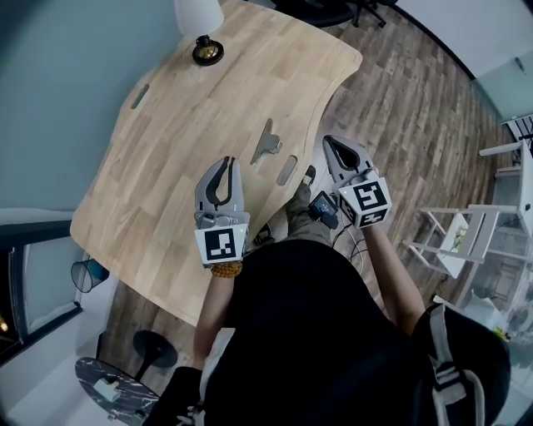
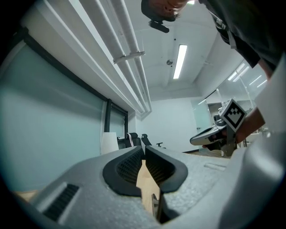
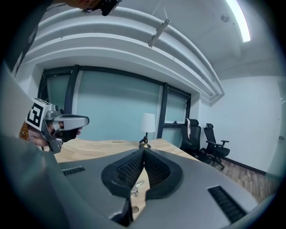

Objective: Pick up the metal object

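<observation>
The metal object (image 1: 266,140), a flat grey clip-like piece, lies on the wooden table (image 1: 200,133) near its right edge. My left gripper (image 1: 231,160) hovers over the table's near part, below and left of the object, jaws shut and empty. My right gripper (image 1: 328,141) hangs just off the table's right edge, to the right of the object, also shut with nothing held. In the right gripper view the jaws (image 3: 144,151) meet, and the metal object (image 3: 135,187) shows low through the gap behind them. The left gripper view shows its pads (image 2: 144,150) closed together.
A lamp with a white shade (image 1: 200,15) and a dark round base (image 1: 207,52) stands at the table's far end. Slots (image 1: 286,170) are cut into the tabletop. White chairs (image 1: 466,237) stand on the wood floor to the right; office chairs (image 3: 214,145) are farther back.
</observation>
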{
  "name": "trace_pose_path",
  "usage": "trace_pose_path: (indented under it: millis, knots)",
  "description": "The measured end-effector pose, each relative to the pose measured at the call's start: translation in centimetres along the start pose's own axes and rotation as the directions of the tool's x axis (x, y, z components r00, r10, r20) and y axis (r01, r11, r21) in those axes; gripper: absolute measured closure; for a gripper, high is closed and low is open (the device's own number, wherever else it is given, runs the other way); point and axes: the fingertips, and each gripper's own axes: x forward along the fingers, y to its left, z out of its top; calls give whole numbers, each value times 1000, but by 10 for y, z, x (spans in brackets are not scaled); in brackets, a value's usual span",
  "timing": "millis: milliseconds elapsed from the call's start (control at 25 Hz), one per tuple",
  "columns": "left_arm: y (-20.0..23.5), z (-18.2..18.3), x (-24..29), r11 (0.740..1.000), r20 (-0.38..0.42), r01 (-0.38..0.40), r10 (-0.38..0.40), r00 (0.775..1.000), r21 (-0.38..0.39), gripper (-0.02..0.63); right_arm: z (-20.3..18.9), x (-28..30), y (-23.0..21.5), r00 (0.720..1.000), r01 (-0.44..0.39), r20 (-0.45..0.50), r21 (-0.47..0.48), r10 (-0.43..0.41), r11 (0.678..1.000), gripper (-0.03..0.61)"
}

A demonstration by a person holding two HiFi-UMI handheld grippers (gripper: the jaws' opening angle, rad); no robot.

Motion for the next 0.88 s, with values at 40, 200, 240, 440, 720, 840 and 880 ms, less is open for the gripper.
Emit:
trace_pose_path:
  millis: [40,200,240,440,720,840,880]
  knots:
    - [5,0,2,1000,0,-13,13,1000,4,575,1,7,-3,1000,-11,3,-6,11,1000,577]
    - [18,-5,1,998,-14,-69,69,997,11,575,-3,36,-9,998,-67,-3,-35,67,997,577]
    - [18,-7,2,997,-22,-76,76,997,9,575,-6,42,-10,997,-82,-10,-39,82,996,577]
    - [17,-17,3,996,-66,-85,86,994,20,575,-18,69,-15,989,-146,-29,-60,144,988,577]
    - [14,-33,9,998,-119,-62,66,991,33,575,-52,100,-14,977,-200,-84,-46,196,979,577]
    - [14,-37,8,998,-130,-54,58,990,38,575,-67,109,-6,968,-231,-114,-54,223,972,577]
    - [15,-37,8,998,-133,-53,58,989,40,575,-71,112,-3,964,-243,-126,-56,235,968,577]
